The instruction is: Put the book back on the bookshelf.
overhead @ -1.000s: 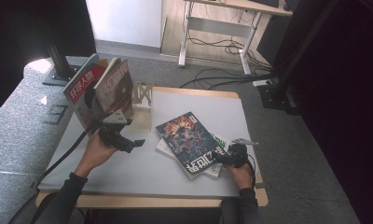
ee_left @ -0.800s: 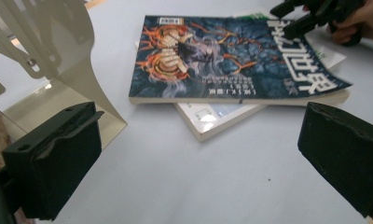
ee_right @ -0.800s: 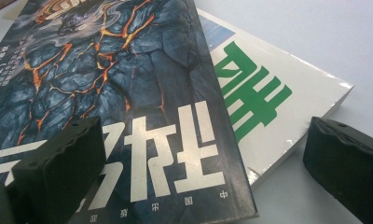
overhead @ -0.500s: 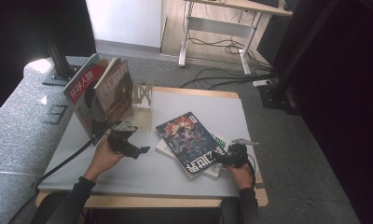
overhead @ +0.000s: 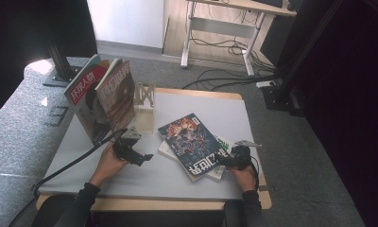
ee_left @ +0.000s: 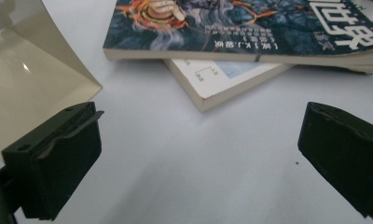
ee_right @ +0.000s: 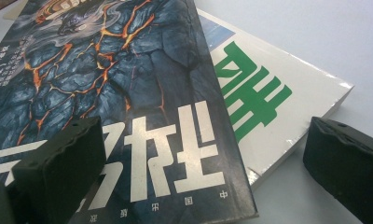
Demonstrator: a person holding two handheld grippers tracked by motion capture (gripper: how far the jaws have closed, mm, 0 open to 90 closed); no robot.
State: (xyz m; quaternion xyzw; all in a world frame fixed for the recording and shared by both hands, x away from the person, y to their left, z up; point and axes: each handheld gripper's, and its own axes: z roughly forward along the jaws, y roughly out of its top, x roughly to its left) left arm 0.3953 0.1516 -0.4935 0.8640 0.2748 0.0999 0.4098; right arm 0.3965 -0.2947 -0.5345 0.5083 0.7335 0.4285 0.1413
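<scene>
My right tool (overhead: 223,162), open over the dark magazine (overhead: 193,143) on the worktop (overhead: 177,175), should bite its near edge squarely while my open left tool (overhead: 147,157) waits beside it

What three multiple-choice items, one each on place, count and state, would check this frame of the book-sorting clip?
1. Where does the dark lava-cover magazine lie?
A. On top of the white book
B. Upright in the bookend
C. On the floor

2. How many magazines stand upright at the table's left side?
A. None
B. Two
C. Four

3. How do the left tongs stand?
A. Shut on the white book
B. Shut on the bookend
C. Open, holding nothing

Answers:
1. A, since the right gripper view shows the dark cover overlapping the white book with green print.
2. B, since the high view shows a red-titled magazine and a brown-covered one leaning together by the bookend.
3. C, since the left gripper view shows the jaws wide apart with bare table between them.
</scene>
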